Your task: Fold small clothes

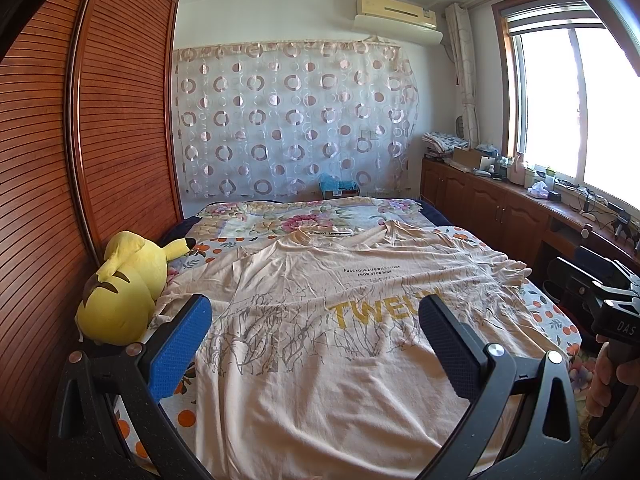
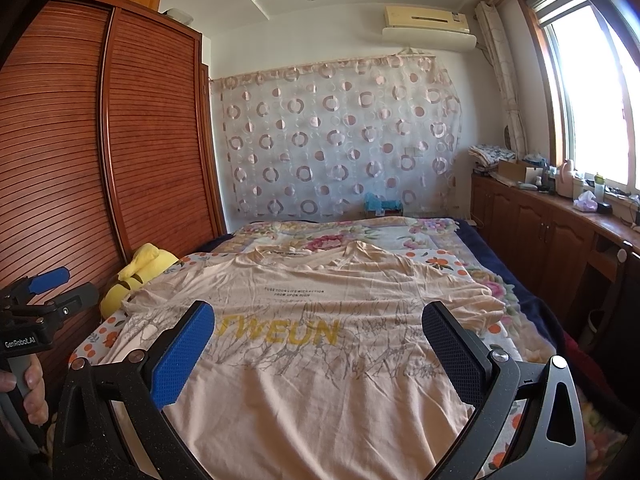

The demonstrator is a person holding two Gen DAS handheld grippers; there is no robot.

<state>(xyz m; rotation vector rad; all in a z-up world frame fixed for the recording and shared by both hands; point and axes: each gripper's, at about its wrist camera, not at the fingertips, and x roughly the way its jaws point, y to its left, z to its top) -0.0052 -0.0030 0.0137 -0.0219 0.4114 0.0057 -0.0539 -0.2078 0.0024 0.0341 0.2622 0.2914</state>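
Left wrist view: peach T-shirt (image 1: 320,320) spread flat on bed (image 1: 560,320), collar at far end. Left tongs (image 1: 316,332) spread wide, empty, above hem. Right tongs (image 2: 318,340) likewise spread, empty. Yellow plush (image 1: 120,292) beside shirt's left edge.

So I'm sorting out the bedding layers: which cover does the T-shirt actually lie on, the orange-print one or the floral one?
The orange-print sheet: it shows round the T-shirt; the floral quilt lies farther off.
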